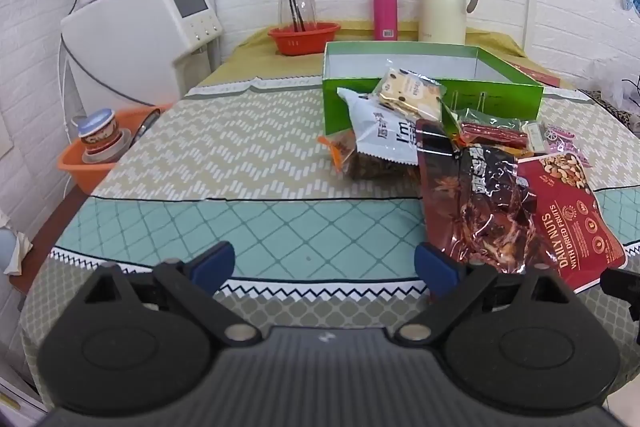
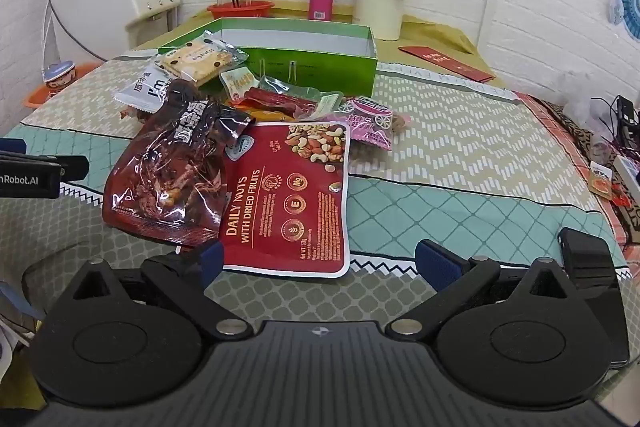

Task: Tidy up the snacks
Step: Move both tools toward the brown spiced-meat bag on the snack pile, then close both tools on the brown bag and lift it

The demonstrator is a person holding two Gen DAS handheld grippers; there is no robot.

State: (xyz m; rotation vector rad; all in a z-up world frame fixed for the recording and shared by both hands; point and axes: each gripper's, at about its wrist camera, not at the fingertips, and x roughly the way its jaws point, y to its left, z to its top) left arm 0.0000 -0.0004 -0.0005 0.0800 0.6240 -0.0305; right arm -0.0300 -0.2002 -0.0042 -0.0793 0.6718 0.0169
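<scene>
Nothing has gone into the green box [image 2: 304,67] yet, as far as I can see: its white inside looks bare, though the near wall hides the floor of it, so I can't be certain. All the snacks lie in a heap on the patterned surface [image 1: 240,155], pressed up against the front of the box. The cookie pack [image 2: 198,61] leans on the box's front left corner, with the white bag [image 1: 384,135] just below it. In front of the box come the red sausage sticks [image 2: 280,101] and a pink candy packet [image 2: 372,123], and nearest of all, furthest from the box, the dark red meat pouch [image 2: 176,179] overlapping the left edge of the nuts bag [image 2: 296,195]. The left hand-held gripper [image 1: 324,267] hovers with its jaws spread wide and empty over bare cloth, to the left of the heap. The right hand-held gripper [image 2: 318,261] is also spread wide and holds nothing, with the bottom edge of the nuts bag lying between its fingers. So I'd judge the sorting is at its very start: every packet remains to be moved, the nuts bag most likely first.
</scene>
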